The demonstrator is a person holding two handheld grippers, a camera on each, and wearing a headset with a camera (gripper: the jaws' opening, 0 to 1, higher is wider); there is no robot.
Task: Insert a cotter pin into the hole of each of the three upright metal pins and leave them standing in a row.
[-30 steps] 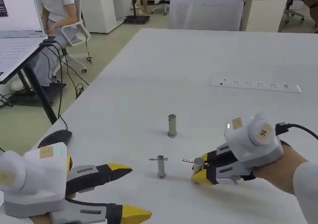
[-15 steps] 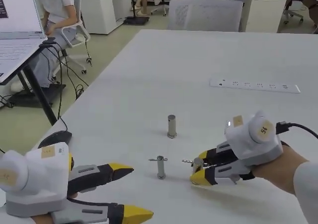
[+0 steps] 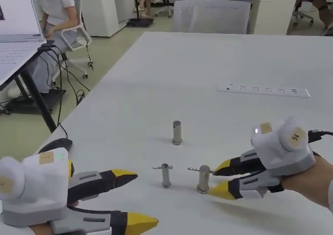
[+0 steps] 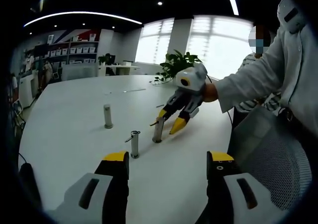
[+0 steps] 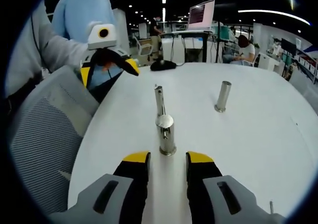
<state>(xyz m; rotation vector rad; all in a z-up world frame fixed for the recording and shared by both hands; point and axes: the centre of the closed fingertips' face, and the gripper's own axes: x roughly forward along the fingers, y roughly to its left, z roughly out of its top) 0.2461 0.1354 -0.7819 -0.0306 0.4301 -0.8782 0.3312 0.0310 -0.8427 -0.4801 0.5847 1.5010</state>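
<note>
Three pins: upright on surface; near-left pin and near-right pin abreast, far pin behind, bare.
Cotters: left cotter through near-left pin, right cotter jutting left from near-right pin.
Right tongs: spread just right of near-right pin, likely freeing it.
Left tongs: spread, empty, idle.

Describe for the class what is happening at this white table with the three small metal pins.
A person works with two handheld grippers. The right gripper, jaws open, sits just behind the upright grey metal pin nearest it, which has a thin wire cotter pin through its top. The second metal pin also carries one; the far metal pin shows none. The left gripper hovers open, holding nothing.
</note>
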